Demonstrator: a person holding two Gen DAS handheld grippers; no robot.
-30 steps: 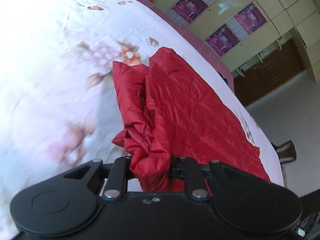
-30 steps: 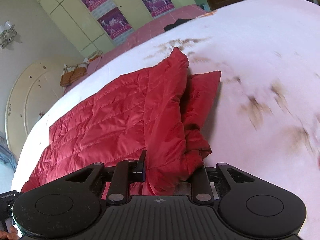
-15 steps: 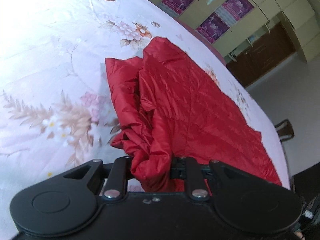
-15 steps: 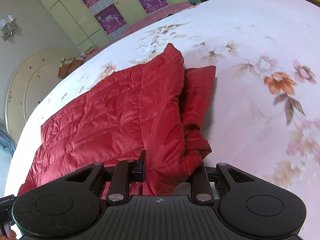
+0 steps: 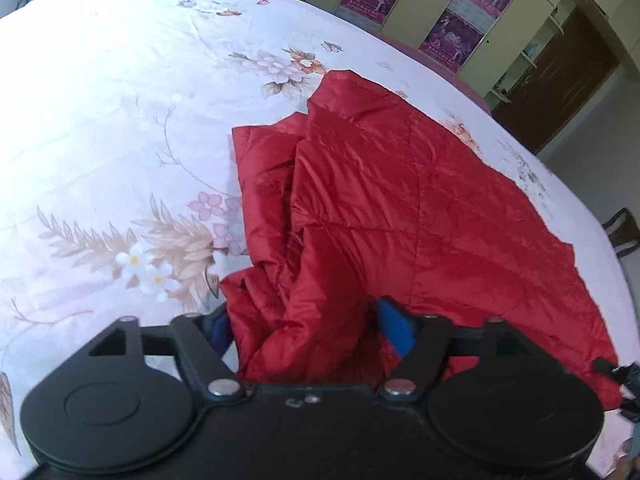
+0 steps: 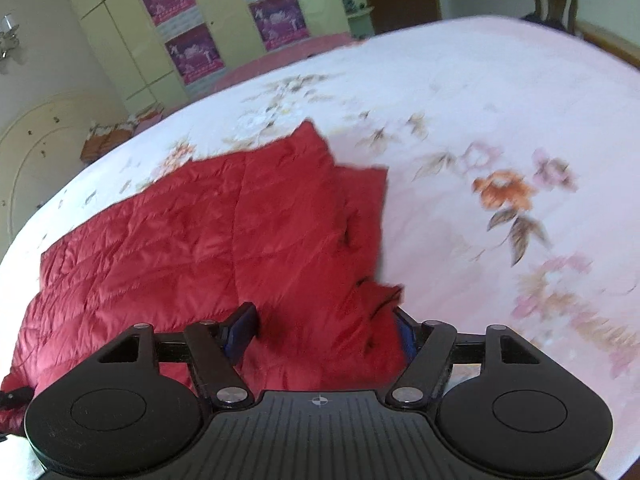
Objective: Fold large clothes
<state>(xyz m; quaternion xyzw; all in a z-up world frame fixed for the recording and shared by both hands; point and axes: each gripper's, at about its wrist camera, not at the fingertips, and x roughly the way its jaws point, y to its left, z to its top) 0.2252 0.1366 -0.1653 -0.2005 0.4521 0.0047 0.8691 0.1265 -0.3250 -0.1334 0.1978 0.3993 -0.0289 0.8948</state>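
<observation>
Now released: left gripper [image 5: 304, 326] and right gripper [image 6: 322, 330] just spread apart, no longer pinching the red quilted jacket [image 5: 400, 208], folded across frame centre on the floral bedsheet [image 5: 100, 120], fold apparently laid.

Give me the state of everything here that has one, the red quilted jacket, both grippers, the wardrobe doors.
red quilted jacket: partly folded, lying on the floral bedsheet.
left gripper: jaws just opened, bunched fabric between them, no grip.
right gripper: jaws just opened, fabric between them, no grip.
wardrobe doors: shut.
</observation>
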